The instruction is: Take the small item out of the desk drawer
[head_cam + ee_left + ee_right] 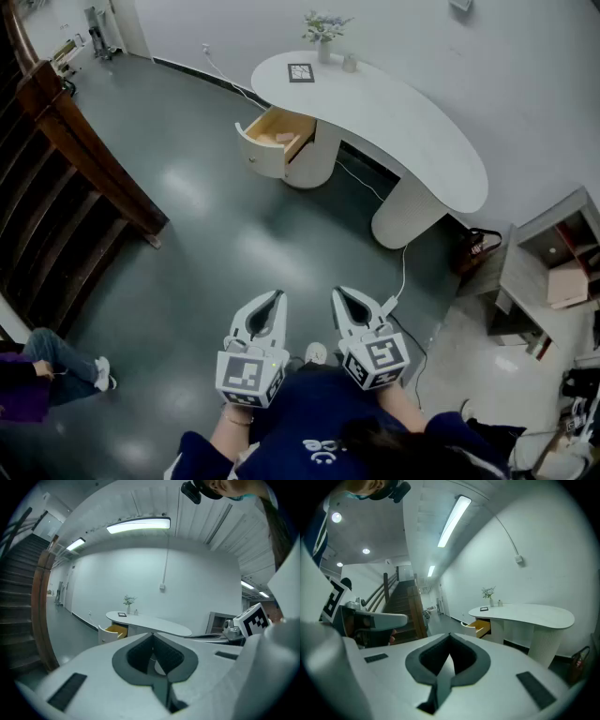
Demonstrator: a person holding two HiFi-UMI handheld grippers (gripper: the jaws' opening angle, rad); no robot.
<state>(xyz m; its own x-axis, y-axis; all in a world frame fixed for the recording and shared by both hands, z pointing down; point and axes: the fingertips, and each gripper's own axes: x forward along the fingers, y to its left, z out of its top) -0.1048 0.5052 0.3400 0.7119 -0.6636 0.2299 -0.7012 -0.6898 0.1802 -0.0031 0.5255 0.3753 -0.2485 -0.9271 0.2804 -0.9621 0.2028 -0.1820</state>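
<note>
A white curved desk [403, 122] stands across the room, its wooden drawer [277, 136] pulled open at the left end. A small pale pinkish item [284, 138] lies inside the drawer. Both grippers hang low in the head view, far short of the desk over the dark floor. My left gripper [278, 296] is shut and empty, and so is my right gripper [337, 293] beside it. The left gripper view shows its jaws [153, 637] meeting, with the open drawer [112, 632] far off. In the right gripper view the gripper [450, 637] points toward the drawer [480, 628].
A wooden stair railing [84, 150] runs along the left. A seated person's legs [56, 361] show at lower left. A shelf unit [553, 262] and a bag [478, 246] stand at right. A vase [323, 33] and a marker card [301, 72] sit on the desk. A cable [403, 272] trails on the floor.
</note>
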